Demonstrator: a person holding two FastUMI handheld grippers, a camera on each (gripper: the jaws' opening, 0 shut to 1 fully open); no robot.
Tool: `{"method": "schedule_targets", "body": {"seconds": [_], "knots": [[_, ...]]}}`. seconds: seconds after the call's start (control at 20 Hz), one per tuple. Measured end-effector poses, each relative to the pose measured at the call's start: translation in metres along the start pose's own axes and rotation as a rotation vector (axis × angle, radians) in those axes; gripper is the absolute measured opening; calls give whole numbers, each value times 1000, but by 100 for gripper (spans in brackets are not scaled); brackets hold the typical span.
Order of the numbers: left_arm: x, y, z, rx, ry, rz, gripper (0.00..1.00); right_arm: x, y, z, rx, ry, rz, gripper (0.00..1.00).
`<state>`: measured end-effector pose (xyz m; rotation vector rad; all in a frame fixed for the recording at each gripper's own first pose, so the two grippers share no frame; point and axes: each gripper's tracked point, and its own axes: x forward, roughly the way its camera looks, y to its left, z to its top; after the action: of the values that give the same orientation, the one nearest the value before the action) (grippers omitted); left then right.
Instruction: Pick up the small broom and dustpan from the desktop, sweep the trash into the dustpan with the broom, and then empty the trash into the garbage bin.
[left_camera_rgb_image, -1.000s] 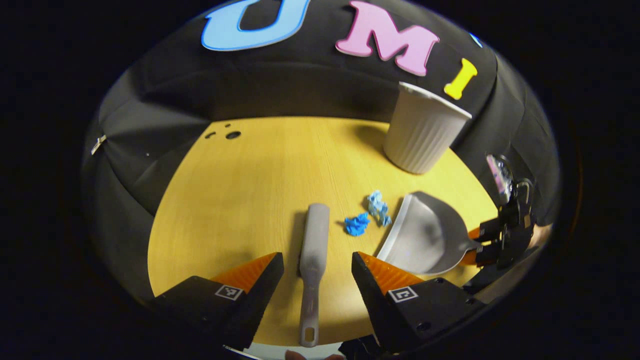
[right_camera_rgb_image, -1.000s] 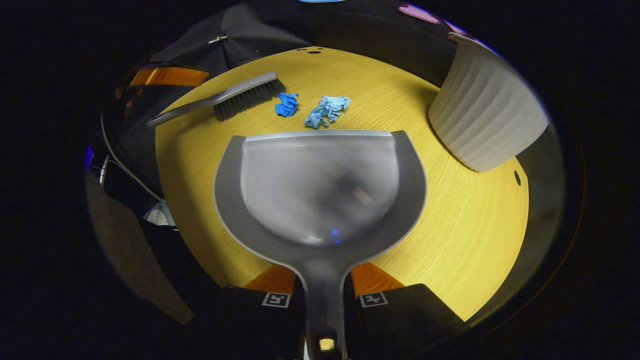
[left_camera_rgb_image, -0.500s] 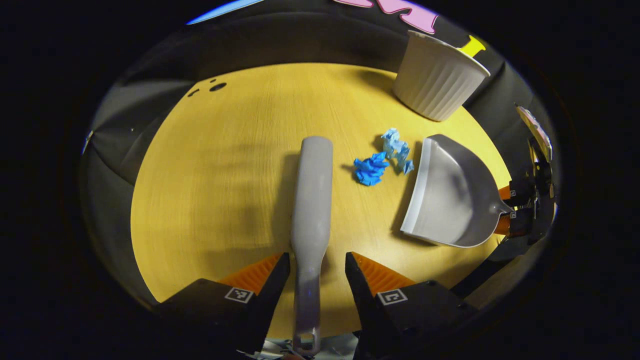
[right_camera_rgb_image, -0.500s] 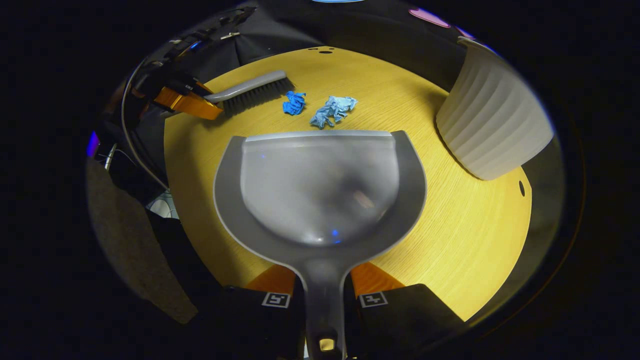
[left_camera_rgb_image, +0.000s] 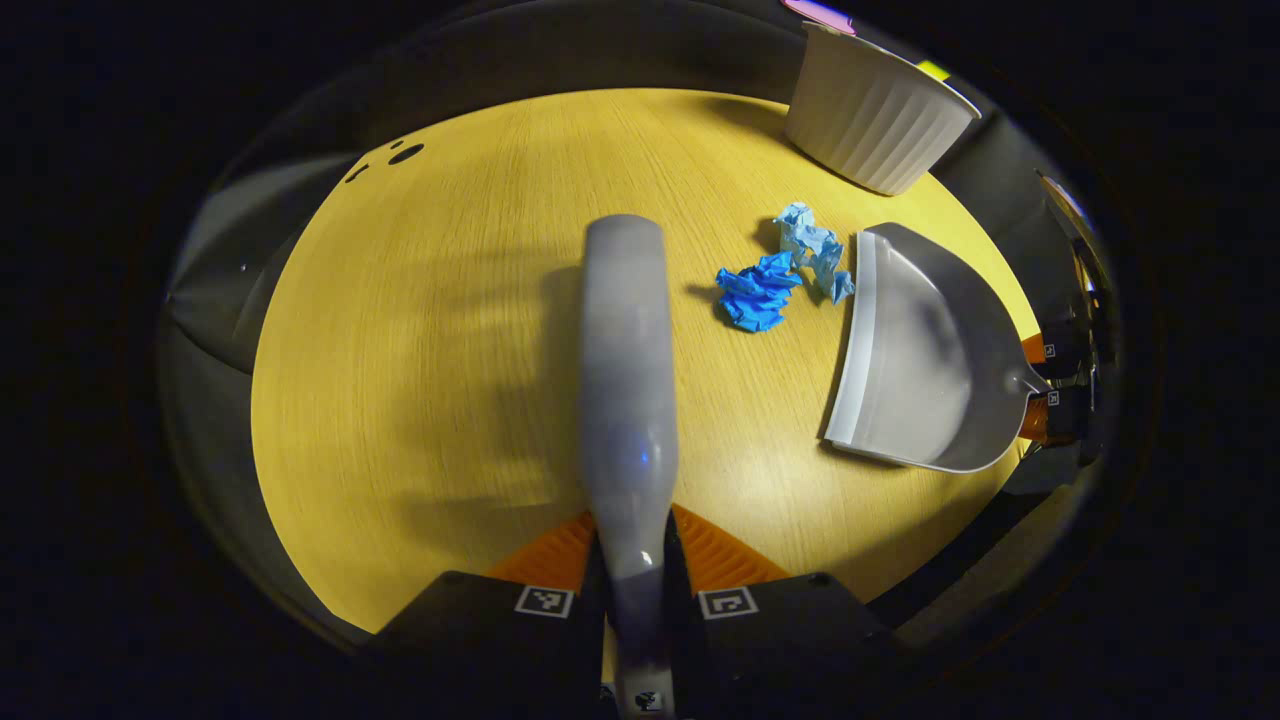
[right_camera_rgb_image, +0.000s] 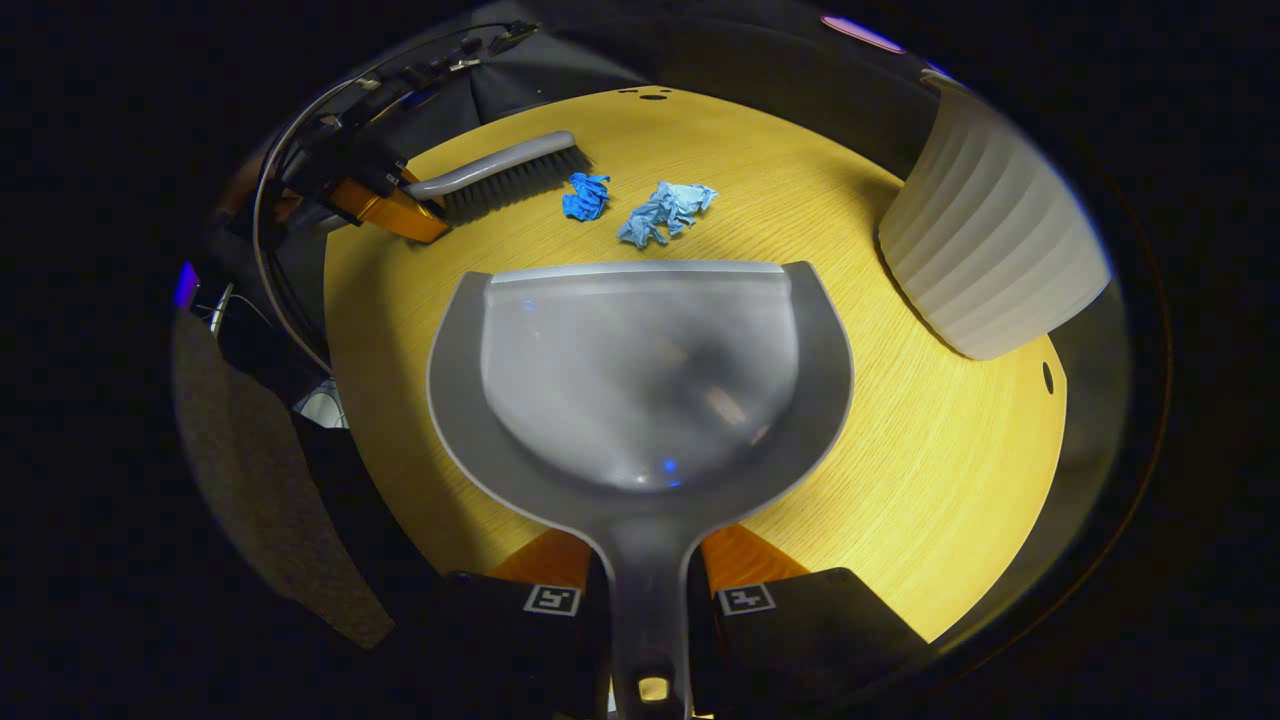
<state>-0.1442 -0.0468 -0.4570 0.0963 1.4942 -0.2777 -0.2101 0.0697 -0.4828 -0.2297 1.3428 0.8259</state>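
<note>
Left gripper view, change: left claw (left_camera_rgb_image: 632, 590), spread beside the broom (left_camera_rgb_image: 625, 360) handle half a second ago, now clenched on it; sweeping can begin.
Right claw (right_camera_rgb_image: 645, 598): clamped on dustpan (right_camera_rgb_image: 640, 375) handle.
Trash (left_camera_rgb_image: 757, 292), (left_camera_rgb_image: 815, 248): on tabletop (left_camera_rgb_image: 420, 330), between broom and dustpan lip.
Garbage bin (left_camera_rgb_image: 872, 122): beyond dustpan.
Right gripper view, extra: broom's bristles (right_camera_rgb_image: 505, 190), facing the trash.

My left gripper (left_camera_rgb_image: 634, 560): black angular body, 2 square black-white fiducial tags, ribbed finger faces. My right gripper (right_camera_rgb_image: 648, 585): same black body, 2 tags. Thin cable (right_camera_rgb_image: 262, 215) loops off left unit.
</note>
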Motion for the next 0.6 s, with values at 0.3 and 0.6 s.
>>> {"method": "schedule_targets", "body": {"seconds": [0.3, 0.6], "knots": [[12, 5, 41, 51, 6, 36, 27, 4, -3, 4, 14, -3, 4, 35], [23, -10, 79, 163, 1, 34, 27, 8, 1, 8, 3, -3, 12, 35]]}}
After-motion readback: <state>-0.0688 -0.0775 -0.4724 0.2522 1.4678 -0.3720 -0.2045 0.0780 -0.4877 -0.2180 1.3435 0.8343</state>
